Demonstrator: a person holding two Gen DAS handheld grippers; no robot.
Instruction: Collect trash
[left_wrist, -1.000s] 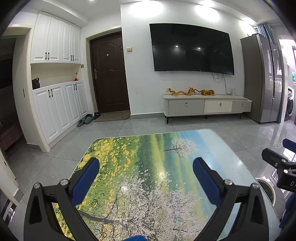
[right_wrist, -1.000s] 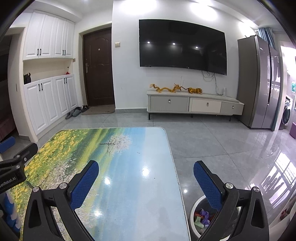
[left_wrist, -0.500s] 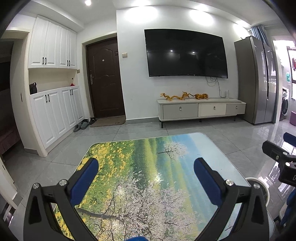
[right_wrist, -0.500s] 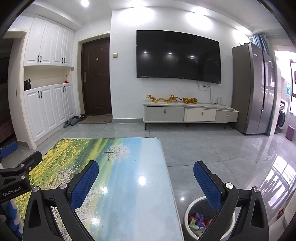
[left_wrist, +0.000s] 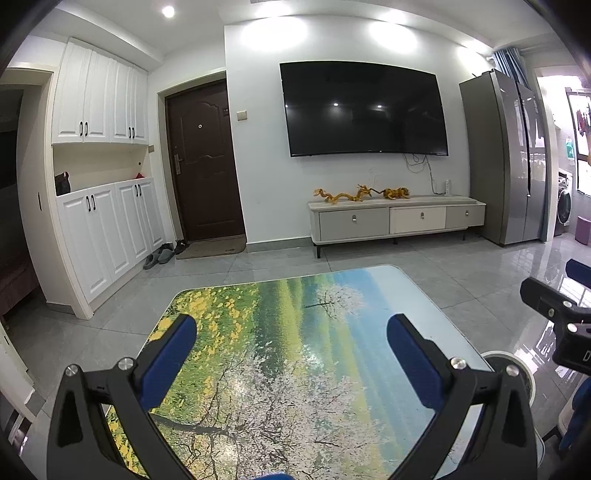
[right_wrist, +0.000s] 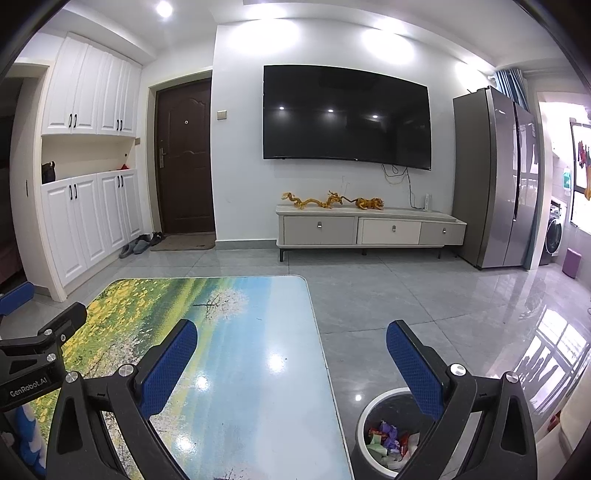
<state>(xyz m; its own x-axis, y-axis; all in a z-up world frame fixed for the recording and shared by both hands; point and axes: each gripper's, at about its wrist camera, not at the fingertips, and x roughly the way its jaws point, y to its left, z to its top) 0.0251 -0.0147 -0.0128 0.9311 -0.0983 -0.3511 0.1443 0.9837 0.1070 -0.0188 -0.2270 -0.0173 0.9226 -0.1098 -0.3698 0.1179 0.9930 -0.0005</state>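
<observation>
- Glossy, picture-printed bench (left_wrist: 295, 350) fills the lower half of the left wrist view; meadow and blossom print, ceiling lights mirrored in it. No loose trash shows on the part in sight.
- Left tongs (left_wrist: 291, 350) spread wide over the bench, blue pads well apart, nothing between them.
- Rim of the bin (left_wrist: 511, 365) peeks out beyond the bench's right edge; right tongs' black frame intrudes at the far right.
- Room beyond: grey polished floor tiles (left_wrist: 258, 273), white cabinets (left_wrist: 99, 221), dark door (left_wrist: 203, 162), wall TV (left_wrist: 364, 109), low console (left_wrist: 397, 219), steel fridge (left_wrist: 506, 158).
- Right wrist view: right tongs (right_wrist: 291, 354) likewise wide apart, gripping nothing, straddling the bench edge and the floor.
- Trash (right_wrist: 388, 439) sits inside the round bin on the floor, just beside the bench's right side: crumpled wrappers and paper scraps, mixed colours.
- Judgement: such scraps are light, soft, crushable, not fragile; glossy wrappers may slip. Best pinched across a crumpled ridge, not a flat face.
- Judgement: the slick bench gives little friction, so a flat scrap could skate ahead of the pads.
- Judgement: task looks close to finished, at least for the visible bench.
</observation>
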